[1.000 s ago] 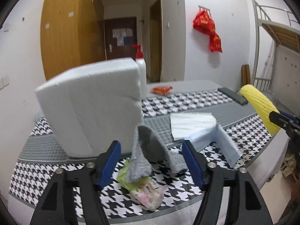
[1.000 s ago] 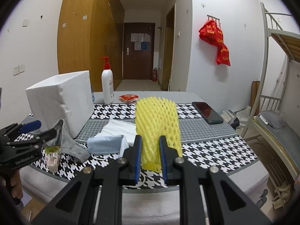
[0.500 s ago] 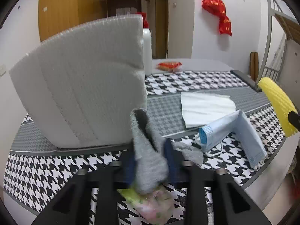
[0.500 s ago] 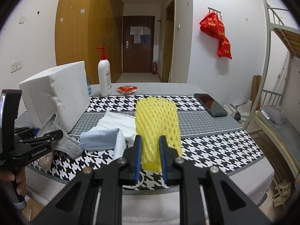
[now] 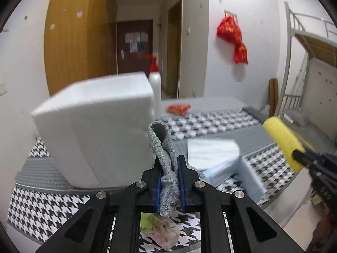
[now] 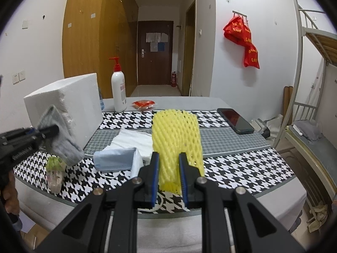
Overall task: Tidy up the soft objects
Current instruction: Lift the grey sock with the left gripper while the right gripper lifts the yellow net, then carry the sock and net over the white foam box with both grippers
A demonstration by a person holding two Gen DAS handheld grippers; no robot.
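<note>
We have the left hand-held gripper [image 5: 169, 181] closing on a grey sock [image 5: 166, 168], cloth pinched between the blue pads, its tail hanging just above the near edge of the counter [image 6: 242, 168]. Below it a small plastic packet [image 5: 162, 229] lies at that near edge. Right hand-held gripper [image 6: 168, 175] clamped on a yellow foam net sleeve [image 6: 177, 139], held over the counter's near middle. Further out: blue face mask [image 6: 114, 158] and white tissue [image 6: 134, 139] mid-counter, white foam block [image 6: 65, 103] at the left edge.

Step in hand, we judge: pick-up, both soft items gripped and carried. The next move calls for a drop spot; none is obvious to us.

Right view alone shows the phone [image 6: 236, 120] near the right edge and the whole sleeve; left view alone shows the pads on the sock.
</note>
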